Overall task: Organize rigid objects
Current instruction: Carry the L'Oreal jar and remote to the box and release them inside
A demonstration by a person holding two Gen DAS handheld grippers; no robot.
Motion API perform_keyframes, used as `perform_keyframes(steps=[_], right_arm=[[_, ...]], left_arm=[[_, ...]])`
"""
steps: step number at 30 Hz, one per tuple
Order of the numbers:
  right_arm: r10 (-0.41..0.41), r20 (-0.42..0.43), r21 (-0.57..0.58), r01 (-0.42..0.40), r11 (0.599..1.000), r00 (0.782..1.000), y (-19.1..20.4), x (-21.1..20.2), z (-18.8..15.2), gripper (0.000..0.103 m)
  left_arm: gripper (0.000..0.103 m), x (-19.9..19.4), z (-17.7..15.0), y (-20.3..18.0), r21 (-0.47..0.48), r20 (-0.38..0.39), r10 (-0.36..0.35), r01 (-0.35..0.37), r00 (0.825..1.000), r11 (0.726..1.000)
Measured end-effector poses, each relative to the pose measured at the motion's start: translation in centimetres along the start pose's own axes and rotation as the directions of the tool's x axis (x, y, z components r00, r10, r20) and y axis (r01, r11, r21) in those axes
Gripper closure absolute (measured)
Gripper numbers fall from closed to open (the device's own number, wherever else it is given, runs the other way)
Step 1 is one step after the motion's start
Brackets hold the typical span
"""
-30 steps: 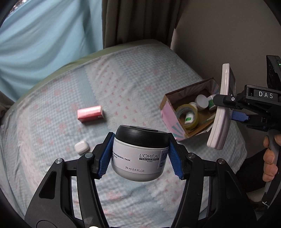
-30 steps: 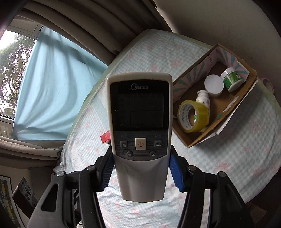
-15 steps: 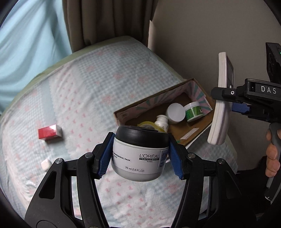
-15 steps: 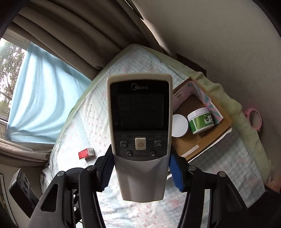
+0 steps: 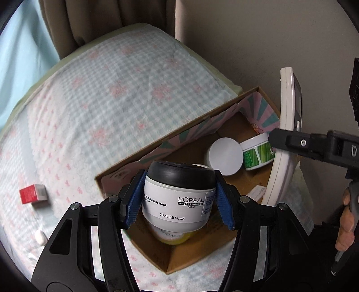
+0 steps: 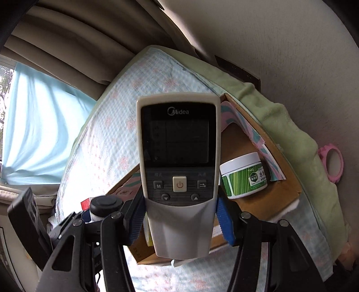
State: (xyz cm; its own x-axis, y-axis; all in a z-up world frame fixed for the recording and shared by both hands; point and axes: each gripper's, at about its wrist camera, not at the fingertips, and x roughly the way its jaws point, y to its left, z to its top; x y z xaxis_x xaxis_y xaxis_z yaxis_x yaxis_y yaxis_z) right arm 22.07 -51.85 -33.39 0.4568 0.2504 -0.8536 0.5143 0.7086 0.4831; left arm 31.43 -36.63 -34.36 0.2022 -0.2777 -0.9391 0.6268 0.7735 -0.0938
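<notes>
1. Bedroom corner: a bed (image 5: 125,94) with a checked, pink-flowered sheet runs up to brown curtains (image 5: 107,20) and a plain wall, and a cardboard box (image 5: 202,258) sits on the bed near that wall.
2. My left gripper (image 5: 179,197) has its blue fingers (image 5: 134,202) pinching a grey jar (image 5: 177,202) with a black lid, label facing me.
3. Big change: a second ago that jar hung over open sheet with the box off to the right; now it hangs right over the box, covering the yellow tape roll (image 5: 172,235) beneath it.
4. My right gripper (image 6: 179,220) pinches the remote (image 6: 178,157) by its lower body, screen toward the camera, upright.
5. It has swung in too; the box, which was off to the side, is now directly behind the remote, and the green-striped tub (image 6: 243,177) shows just right of it.
6. Already in the box: a white lid (image 5: 225,156) and that tub side by side at the far end.
7. Left out on the sheet, well apart from the box: a small red carton (image 5: 32,194) and a little white case (image 5: 40,237).
8. I reckon both loads are set to go down; free floor looks tight with the tape under the jar, so I'd lower gently.
</notes>
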Motion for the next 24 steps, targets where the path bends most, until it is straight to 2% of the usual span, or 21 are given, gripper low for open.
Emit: perform_keyframes(steps=[7, 13, 18, 21, 23, 24], right_arm=[[0.013, -0.029, 0.029, -0.012, 1.000, 1.000, -1.1, 3.1, -0.6, 0.050], [0.042, -0.018, 0.006, -0.042, 0.999, 0.999, -1.8, 4.4, -1.7, 0.050], [0.053, -0.006, -0.011, -0.053, 0.999, 0.999, -1.5, 4.4, -2.2, 0.049], [0.054, -0.017, -0.012, -0.054, 0.998, 0.998, -1.6, 4.8, -2.1, 0.049], [0.061, -0.033, -0.010, -0.061, 0.998, 0.998, -1.4, 5.0, -2.2, 0.046], [0.057, -0.031, -0.002, -0.057, 0.998, 0.998, -1.5, 5.0, -2.1, 0.039]], left_arm=[[0.048, 5.0, 2.3, -0.4, 0.038, -0.037, -0.005, 0.006, 0.999, 0.999], [0.048, 7.6, 1.4, -2.0, 0.129, -0.070, 0.003, 0.006, 0.998, 0.992], [0.048, 8.8, 0.8, -1.6, 0.113, -0.087, 0.007, 0.002, 0.996, 0.994], [0.046, 8.7, 0.8, -1.5, 0.110, -0.082, 0.049, -0.040, 0.995, 0.993], [0.016, 8.1, 1.0, -1.5, 0.112, -0.063, 0.034, -0.027, 0.997, 0.993], [0.000, 7.8, 1.1, -1.5, 0.109, -0.071, -0.002, 0.010, 0.997, 0.994]])
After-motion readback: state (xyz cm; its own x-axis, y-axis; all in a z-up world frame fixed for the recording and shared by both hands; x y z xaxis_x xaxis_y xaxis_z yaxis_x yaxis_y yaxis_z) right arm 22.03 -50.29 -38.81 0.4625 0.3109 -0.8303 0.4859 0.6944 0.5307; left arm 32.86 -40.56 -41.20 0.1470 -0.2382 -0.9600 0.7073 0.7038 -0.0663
